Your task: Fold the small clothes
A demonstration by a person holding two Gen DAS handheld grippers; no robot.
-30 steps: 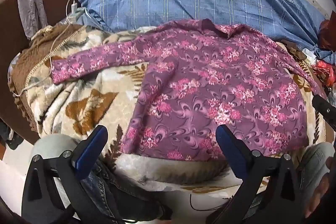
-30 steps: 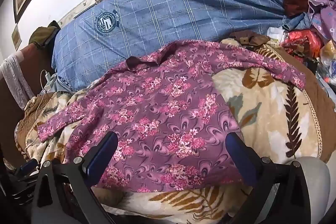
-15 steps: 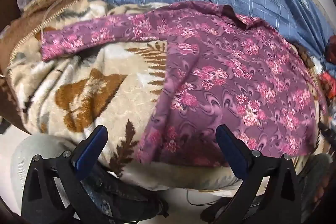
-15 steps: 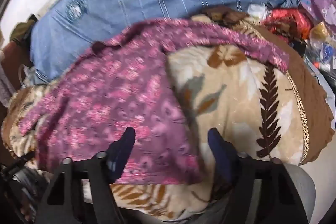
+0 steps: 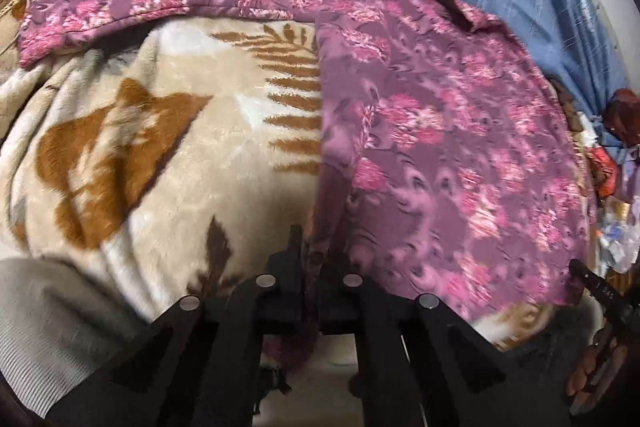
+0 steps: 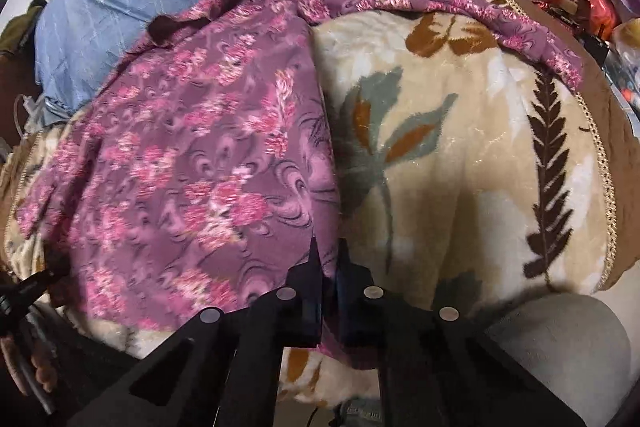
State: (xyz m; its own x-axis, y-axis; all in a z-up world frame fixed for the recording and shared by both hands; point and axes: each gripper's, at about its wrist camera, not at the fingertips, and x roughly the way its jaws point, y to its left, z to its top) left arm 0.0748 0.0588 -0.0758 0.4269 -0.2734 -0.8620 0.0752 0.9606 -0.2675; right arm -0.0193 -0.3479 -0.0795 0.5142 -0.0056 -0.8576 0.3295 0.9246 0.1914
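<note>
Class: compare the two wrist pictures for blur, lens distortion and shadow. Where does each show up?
Left wrist view: floral shirt smeared by motion blur, dark rounded fisheye corners, shadow under the left gripper. Right wrist view: shirt print is likewise blurred, leaf blanket bulges with lens curvature, shadow falls ahead of the right gripper.

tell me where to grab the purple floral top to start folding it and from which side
By the two bottom hem corners, coming in from the near edge of the blanket. The purple floral top lies flat, collar away, hem nearest. The left gripper and right gripper have just been closing and now pinch those corners.
</note>
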